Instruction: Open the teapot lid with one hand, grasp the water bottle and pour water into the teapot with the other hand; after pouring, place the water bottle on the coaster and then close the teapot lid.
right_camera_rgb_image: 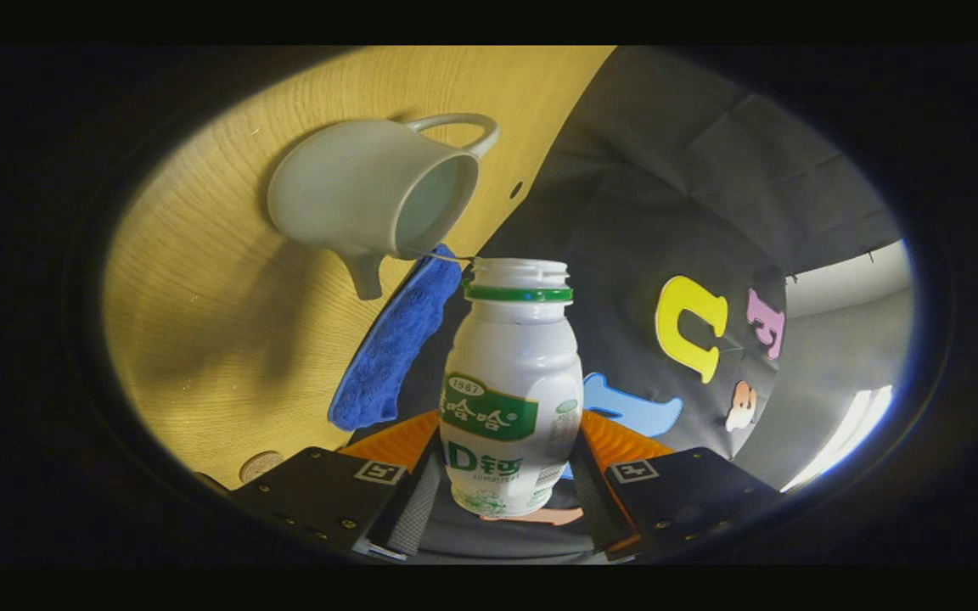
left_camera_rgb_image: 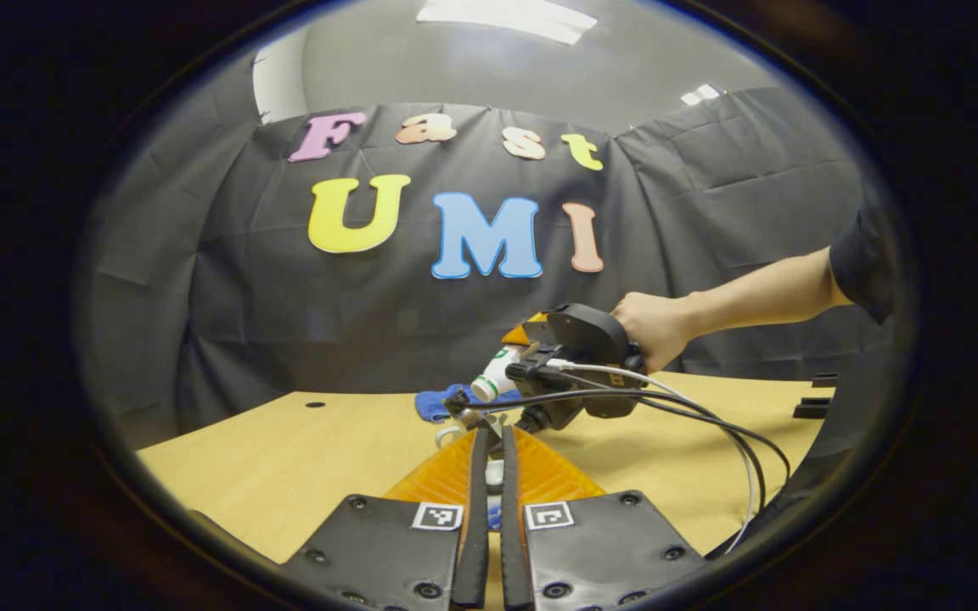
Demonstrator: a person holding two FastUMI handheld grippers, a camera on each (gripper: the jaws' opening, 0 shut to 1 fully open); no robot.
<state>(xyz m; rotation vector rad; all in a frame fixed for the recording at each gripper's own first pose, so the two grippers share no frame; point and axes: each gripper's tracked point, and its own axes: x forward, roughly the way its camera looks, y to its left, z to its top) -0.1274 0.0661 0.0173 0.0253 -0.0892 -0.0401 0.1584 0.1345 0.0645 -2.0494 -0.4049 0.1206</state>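
I judge the pour is under way. My right gripper clamps the water bottle by its body, tipped so its uncapped mouth sits just beside the open rim of the white teapot on the wooden table. My left gripper pinches something small and pale, probably the lid. The blue coaster lies near the teapot. Setting the bottle down and closing the teapot remain.

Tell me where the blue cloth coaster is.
In the right gripper view, the blue cloth coaster lies on the wooden table, just beyond the white ceramic teapot and left of the white bottle.
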